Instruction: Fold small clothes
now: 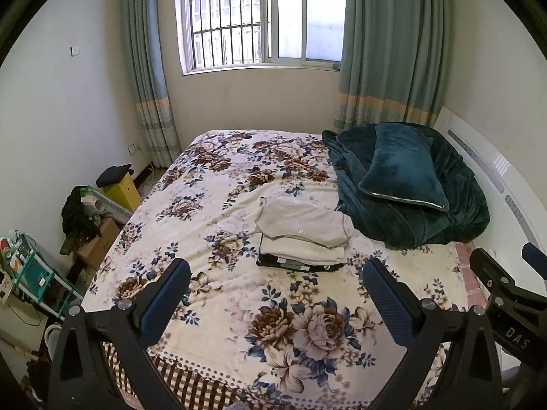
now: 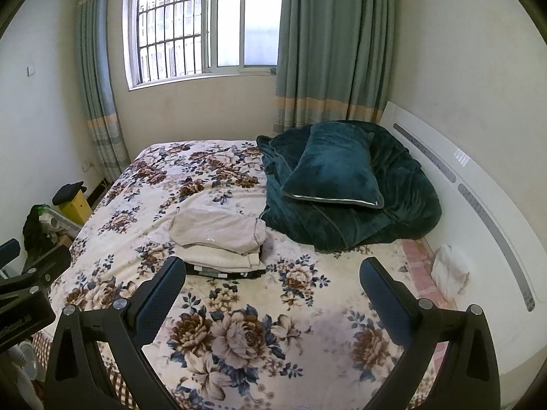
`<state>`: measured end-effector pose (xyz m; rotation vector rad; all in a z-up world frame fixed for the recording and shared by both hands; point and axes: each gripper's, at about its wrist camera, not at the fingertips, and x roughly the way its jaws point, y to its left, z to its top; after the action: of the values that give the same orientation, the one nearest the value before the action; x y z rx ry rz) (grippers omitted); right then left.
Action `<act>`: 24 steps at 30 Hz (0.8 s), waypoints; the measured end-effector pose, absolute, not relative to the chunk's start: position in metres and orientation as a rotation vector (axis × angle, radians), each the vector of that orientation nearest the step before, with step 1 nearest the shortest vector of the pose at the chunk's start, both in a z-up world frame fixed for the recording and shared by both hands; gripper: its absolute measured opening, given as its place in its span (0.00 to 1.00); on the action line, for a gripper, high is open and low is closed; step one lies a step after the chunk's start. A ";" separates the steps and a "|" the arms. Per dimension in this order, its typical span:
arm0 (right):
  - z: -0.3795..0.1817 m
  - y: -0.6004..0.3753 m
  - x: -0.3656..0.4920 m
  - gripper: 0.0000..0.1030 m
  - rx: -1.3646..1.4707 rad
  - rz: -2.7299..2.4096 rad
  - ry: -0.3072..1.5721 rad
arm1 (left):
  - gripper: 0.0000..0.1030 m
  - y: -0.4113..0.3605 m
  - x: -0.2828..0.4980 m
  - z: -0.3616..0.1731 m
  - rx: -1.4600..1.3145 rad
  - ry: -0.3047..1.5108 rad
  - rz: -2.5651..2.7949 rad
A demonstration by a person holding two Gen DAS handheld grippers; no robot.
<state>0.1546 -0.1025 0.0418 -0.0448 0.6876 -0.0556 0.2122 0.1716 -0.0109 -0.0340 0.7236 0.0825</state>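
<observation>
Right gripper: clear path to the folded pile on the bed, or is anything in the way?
Probably yes. The right gripper is open and empty, and only bare floral bedspread lies between it and the pile of folded clothes.

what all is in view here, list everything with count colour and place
folded clothes: one stack, beige on top, white under it, dark at the bottom, middle of the bed
floral bedspread: one, cream with brown and blue flowers, covering the bed
blanket: one, dark teal, heaped at the bed's right side
pillow: one, dark teal, lying on the blanket
white cloth: one, white, bed's right edge by the headboard
headboard: one, white, along the right wall
curtains: two, grey-green, either side of the window
window: one, barred, far wall
yellow box: one, floor left of bed
left gripper: jaws open, empty
right gripper: jaws open, empty
</observation>
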 end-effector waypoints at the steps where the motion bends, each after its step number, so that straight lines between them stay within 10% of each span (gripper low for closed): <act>1: 0.042 -0.102 0.155 1.00 -0.044 -0.057 0.688 | 1.00 0.171 0.212 -0.011 -0.031 0.725 0.086; 24: 0.044 -0.100 0.151 1.00 -0.053 -0.045 0.690 | 1.00 0.168 0.200 -0.012 -0.032 0.731 0.105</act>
<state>0.1512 -0.0998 0.0435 -0.0529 0.6895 -0.0453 0.2004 0.1677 -0.0118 -0.0316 0.7307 0.1046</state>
